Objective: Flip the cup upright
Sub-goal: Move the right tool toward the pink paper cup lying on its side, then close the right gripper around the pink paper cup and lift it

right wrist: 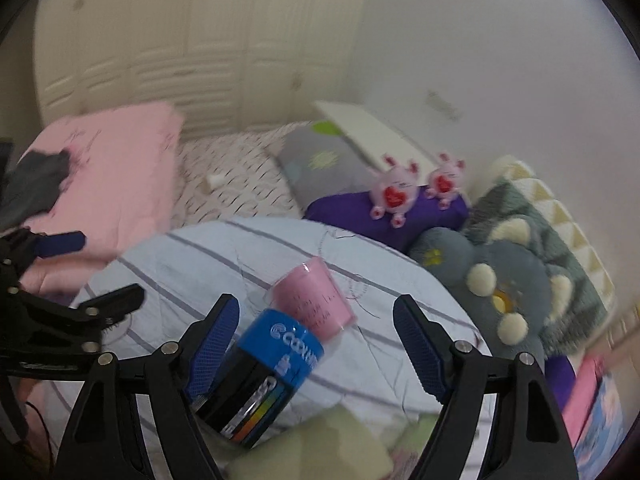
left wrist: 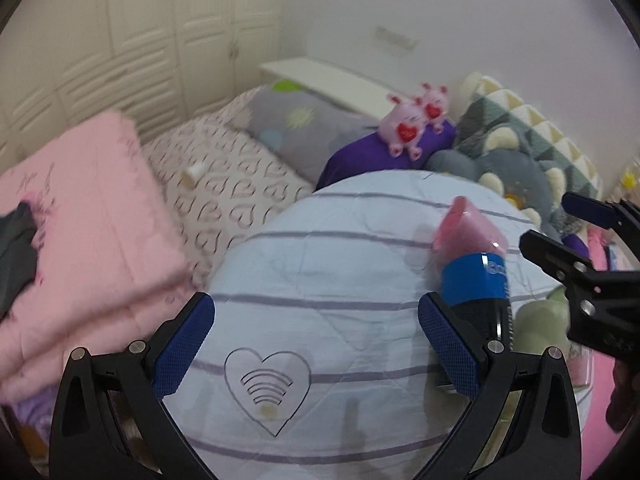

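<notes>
A pink cup (right wrist: pixel 316 298) lies on its side on the striped white quilt (right wrist: pixel 208 256), its base toward the far side; it also shows in the left wrist view (left wrist: pixel 468 232). A black can with a blue band (right wrist: pixel 264 368) lies against the cup's near end and also shows in the left wrist view (left wrist: pixel 480 292). My right gripper (right wrist: pixel 320 344) is open, its jaws on either side of the can, just short of the cup. My left gripper (left wrist: pixel 316 344) is open and empty over the quilt (left wrist: pixel 320 280), left of the cup. The right gripper (left wrist: pixel 560 232) shows at the right edge of the left wrist view.
A folded pink blanket (left wrist: pixel 80 220) lies at the left. A purple cushion with two pink plush toys (right wrist: pixel 416 188) and a grey flower pillow (right wrist: pixel 500 280) lie behind and right of the quilt. A pale green soft item (right wrist: pixel 320 448) sits near the can.
</notes>
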A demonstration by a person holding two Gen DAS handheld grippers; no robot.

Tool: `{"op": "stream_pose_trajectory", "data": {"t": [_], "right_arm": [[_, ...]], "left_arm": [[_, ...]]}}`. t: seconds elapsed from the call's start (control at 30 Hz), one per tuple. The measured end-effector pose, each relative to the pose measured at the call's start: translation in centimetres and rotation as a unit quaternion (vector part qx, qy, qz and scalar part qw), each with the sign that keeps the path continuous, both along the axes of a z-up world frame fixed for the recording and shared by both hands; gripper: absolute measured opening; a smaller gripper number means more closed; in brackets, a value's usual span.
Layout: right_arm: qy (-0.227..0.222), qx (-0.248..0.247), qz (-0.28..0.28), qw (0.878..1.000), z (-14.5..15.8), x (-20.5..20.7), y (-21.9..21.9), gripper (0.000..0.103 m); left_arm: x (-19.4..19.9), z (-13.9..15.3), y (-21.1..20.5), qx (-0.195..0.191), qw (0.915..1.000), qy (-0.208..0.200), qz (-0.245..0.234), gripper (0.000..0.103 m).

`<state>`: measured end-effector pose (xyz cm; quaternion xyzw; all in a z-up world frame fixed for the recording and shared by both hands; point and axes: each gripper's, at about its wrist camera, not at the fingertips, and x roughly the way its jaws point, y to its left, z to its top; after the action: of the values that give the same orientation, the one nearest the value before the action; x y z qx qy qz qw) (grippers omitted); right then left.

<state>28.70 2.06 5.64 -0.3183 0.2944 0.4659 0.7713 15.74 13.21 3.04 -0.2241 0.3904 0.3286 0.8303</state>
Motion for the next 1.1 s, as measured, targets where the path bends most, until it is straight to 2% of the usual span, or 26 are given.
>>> {"op": "stream_pose_trajectory", "data": {"t": [0.1, 0.23, 0.37, 0.53, 0.67, 0.87, 1.0, 1.1], "right_arm": [[0.021, -0.036, 0.021, 0.999, -1.3, 1.9, 1.6, 0.078], [0.038, -0.089, 0.055, 0.994, -3.3, 3.5, 3.1, 0.067], [0.061, -0.118, 0.079, 0.988, -4.5, 4.9, 4.1, 0.067], [0.084, -0.158, 0.129, 0.975, -5.1, 5.7, 5.6, 0.067], [0.087, -0.185, 0.160, 0.966, -5.5, 5.7, 6.6, 0.067], [0.124, -0.226, 0.168, 0.951, -7.3, 6.8, 8.3, 0.067], [0.144, -0.236, 0.159, 0.948, -8.3, 7.5, 8.8, 0.067], [0.140, -0.244, 0.153, 0.947, -8.8, 7.5, 9.0, 0.064]], "left_arm": [[0.2, -0.5, 0.6, -0.024, 0.9992, 0.017, 0.025, 0.103], [0.3, -1.3, 0.9, -0.039, 0.9967, 0.035, 0.062, 0.103], [0.4, -2.3, 1.2, -0.064, 0.9929, 0.050, 0.087, 0.103], [0.5, -2.8, 0.9, -0.076, 0.9891, 0.064, 0.109, 0.103], [0.7, -3.0, 1.1, -0.089, 0.9864, 0.068, 0.121, 0.103], [0.7, -3.5, 1.3, -0.101, 0.9814, 0.080, 0.143, 0.103], [0.9, -4.0, 1.4, -0.109, 0.9789, 0.089, 0.148, 0.103], [0.8, -4.3, 1.6, -0.118, 0.9776, 0.092, 0.148, 0.103]]}}
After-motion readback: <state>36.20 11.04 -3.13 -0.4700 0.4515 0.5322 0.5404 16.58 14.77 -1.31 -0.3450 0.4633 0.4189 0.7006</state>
